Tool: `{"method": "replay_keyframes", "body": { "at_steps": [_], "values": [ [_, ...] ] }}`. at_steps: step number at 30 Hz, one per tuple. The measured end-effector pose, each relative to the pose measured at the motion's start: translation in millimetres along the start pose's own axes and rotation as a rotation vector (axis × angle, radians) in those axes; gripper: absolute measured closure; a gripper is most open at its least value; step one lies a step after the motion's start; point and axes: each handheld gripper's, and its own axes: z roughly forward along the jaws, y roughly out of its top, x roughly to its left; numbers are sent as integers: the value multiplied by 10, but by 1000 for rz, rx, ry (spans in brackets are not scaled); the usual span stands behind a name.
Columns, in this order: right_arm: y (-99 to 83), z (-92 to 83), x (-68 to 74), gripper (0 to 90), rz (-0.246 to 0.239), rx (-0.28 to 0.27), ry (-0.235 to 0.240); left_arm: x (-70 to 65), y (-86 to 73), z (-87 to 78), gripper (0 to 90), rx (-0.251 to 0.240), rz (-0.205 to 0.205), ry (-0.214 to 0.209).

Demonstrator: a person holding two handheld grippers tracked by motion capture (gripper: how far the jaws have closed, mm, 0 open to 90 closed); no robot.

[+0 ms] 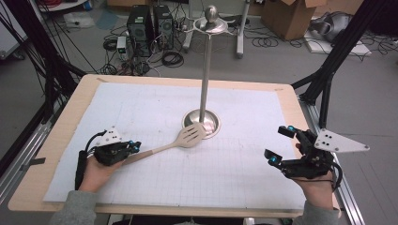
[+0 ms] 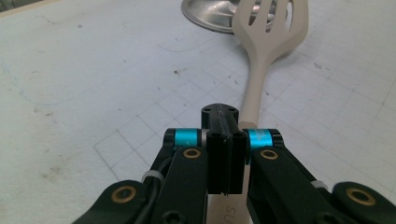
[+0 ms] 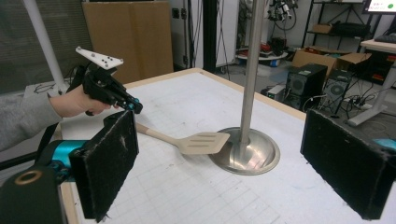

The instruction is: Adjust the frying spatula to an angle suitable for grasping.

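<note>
**Spatula gripped, stand next**

Slotted spatula [image 1: 176, 142] lies on the tabletop [image 1: 56, 154], its head resting on the rim of the hanger stand's base [image 1: 206, 121], handle running back toward me. My left claw [image 2: 225, 140] is clamped on the handle w/ pads pressed together round it. My right claw [image 1: 279, 143] hangs wide apart, well off to the side, holding nothing. Done so far, I reckon: the grab. Left: lift it & hang it up on the stand's top [image 1: 211, 21].

Spatula [image 1: 187, 137] looks like matte cream plastic, stand [image 1: 204, 75] is shiny polished metal, table [image 1: 56, 140] edge pale wood under a papery grid sheet [image 1: 141, 112].
</note>
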Motion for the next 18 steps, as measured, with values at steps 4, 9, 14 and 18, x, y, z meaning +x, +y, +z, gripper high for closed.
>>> {"method": "replay_keyframes", "body": {
  "at_steps": [4,9,14,18],
  "values": [
    [-5,7,-5,102,-3,2,-1,-11,-14,63,896,25,8,-16],
    [-11,19,0,102,1,8,3,-18,-33,119,896,51,12,-20],
    [-14,33,2,102,-2,13,8,1,-57,147,896,70,-10,-26],
    [-16,36,4,102,0,14,10,7,-62,159,896,81,-12,-25]
  ]
}}
